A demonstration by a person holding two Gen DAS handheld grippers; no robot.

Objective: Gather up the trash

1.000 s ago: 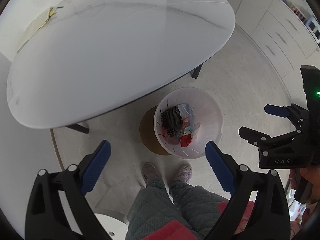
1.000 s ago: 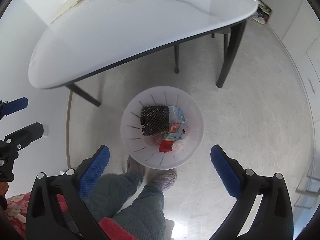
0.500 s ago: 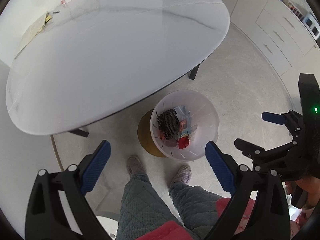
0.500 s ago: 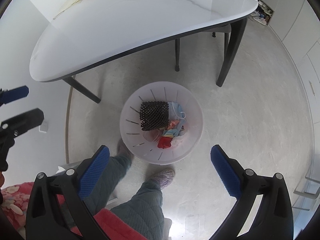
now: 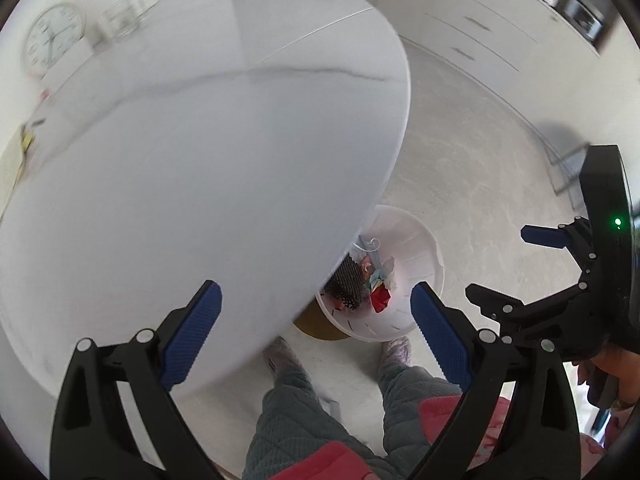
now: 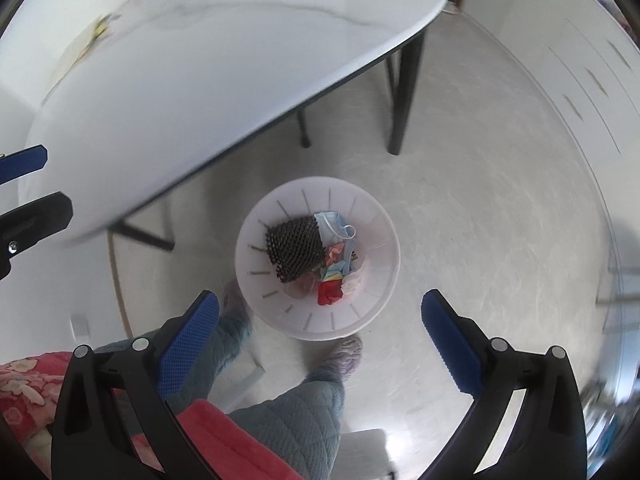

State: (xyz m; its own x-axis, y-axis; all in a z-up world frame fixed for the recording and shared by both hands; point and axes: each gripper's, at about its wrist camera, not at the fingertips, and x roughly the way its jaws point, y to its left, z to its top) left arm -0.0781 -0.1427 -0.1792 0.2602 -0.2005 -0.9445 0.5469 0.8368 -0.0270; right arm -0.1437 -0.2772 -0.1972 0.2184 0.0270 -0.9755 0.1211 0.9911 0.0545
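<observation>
1. I am holding my left gripper [image 5: 316, 316] wide apart, gripping nothing, above the white table [image 5: 208, 152].
2. My right gripper [image 6: 320, 324] is gaping too, empty, hanging over the white bin [image 6: 372, 300] on the floor.
3. The bin is holding a black spiky mat [image 6: 296, 248], a blue face mask [image 6: 334, 226], red paper [image 6: 330, 294] and pale scraps.

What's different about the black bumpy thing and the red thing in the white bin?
The black bumpy sheet is dark and covered in little knobs; the red scrap is bright and crumpled smooth. The black sheet is much bigger and lies toward the table side of the white bin; the red scrap sits nearer the person's feet. Both lie loose inside the bin, and neither tool holds them.
</observation>
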